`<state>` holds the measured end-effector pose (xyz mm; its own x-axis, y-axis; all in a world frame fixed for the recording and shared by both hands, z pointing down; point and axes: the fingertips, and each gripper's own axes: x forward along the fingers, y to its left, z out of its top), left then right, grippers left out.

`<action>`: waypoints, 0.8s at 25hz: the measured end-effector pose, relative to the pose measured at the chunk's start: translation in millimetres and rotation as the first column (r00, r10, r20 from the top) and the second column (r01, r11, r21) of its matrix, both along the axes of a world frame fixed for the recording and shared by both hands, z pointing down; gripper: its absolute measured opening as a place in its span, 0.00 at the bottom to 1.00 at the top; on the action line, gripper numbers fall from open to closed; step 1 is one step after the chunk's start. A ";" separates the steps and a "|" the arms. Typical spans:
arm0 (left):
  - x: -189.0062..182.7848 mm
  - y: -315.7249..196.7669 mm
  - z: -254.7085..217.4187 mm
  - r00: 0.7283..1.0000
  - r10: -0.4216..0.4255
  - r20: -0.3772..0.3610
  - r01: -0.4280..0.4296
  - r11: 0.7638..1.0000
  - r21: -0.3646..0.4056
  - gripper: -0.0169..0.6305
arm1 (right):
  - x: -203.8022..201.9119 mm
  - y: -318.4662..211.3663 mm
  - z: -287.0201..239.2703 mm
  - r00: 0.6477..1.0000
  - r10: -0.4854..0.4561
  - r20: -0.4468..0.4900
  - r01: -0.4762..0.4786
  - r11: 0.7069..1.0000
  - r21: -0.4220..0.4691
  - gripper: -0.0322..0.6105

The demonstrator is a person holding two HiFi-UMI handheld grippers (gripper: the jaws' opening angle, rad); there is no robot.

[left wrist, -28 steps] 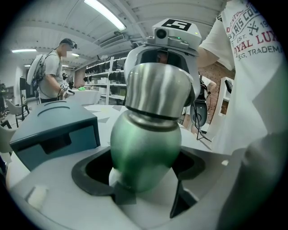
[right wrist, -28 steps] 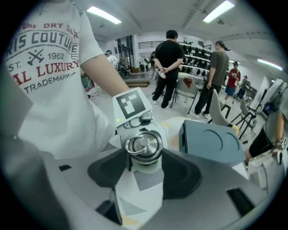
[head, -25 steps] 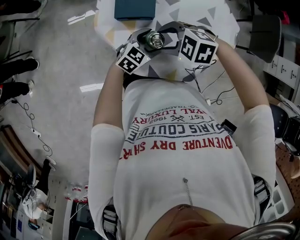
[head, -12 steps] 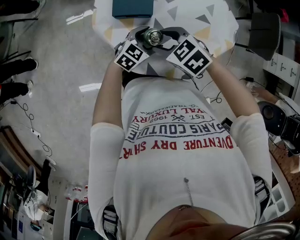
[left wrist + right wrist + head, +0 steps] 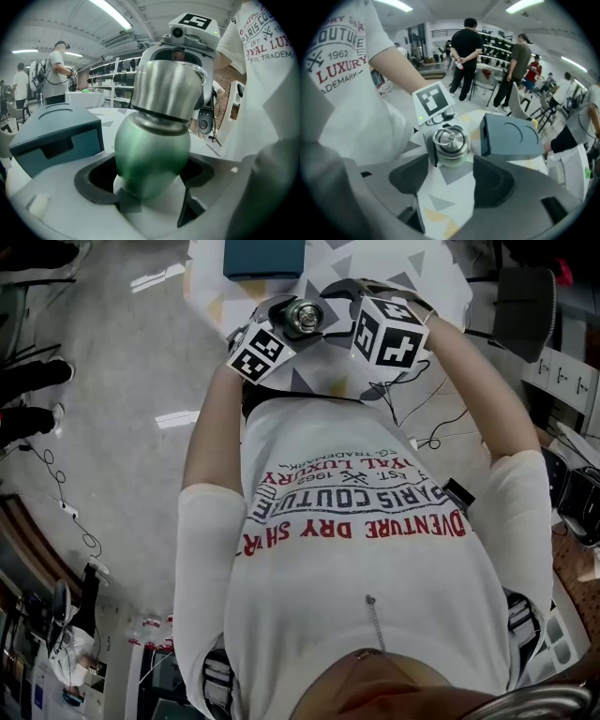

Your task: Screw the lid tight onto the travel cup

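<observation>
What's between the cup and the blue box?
Nothing stands there. Only a bare strip of patterned table separates the cup from the box, clearest in the right gripper view.

The lid (image 5: 166,89) sits atop the travel cup (image 5: 152,159), with the box (image 5: 54,136) behind it on the table (image 5: 440,206).

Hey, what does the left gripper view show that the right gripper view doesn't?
Only the left gripper view: the travel cup's rounded green body, clamped in the left gripper. Only the right gripper view: the ring on top of the lid, and that the right gripper is opening, pads clear of the lid. Both: the lid, the teal box and the table.
</observation>
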<state>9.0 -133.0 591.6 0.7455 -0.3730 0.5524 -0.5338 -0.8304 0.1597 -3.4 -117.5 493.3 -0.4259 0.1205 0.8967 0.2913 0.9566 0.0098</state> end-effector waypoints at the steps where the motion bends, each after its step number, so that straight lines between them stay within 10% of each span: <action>1: 0.5 0.2 -0.3 1.000 0.000 -0.001 0.000 1.000 0.001 0.64 | -0.3 -1.8 -1.0 0.999 -0.044 -0.017 0.044 0.999 0.006 0.49; 11: -3.0 1.8 2.0 1.000 -0.006 0.004 0.006 1.000 -0.018 0.64 | -21.4 5.1 0.3 0.935 -0.329 -0.130 0.334 0.943 0.016 0.42; 20: -1.2 1.3 4.1 1.000 -0.003 0.010 0.003 1.000 -0.013 0.64 | -22.1 4.7 -0.2 0.979 -0.188 -0.078 0.189 0.982 0.004 0.42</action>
<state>7.9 -131.7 595.7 0.7385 -0.3682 0.5649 -0.5382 -0.8265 0.1649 -25.5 -112.8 493.1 -0.3266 0.1818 0.9275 0.4663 0.8846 -0.0092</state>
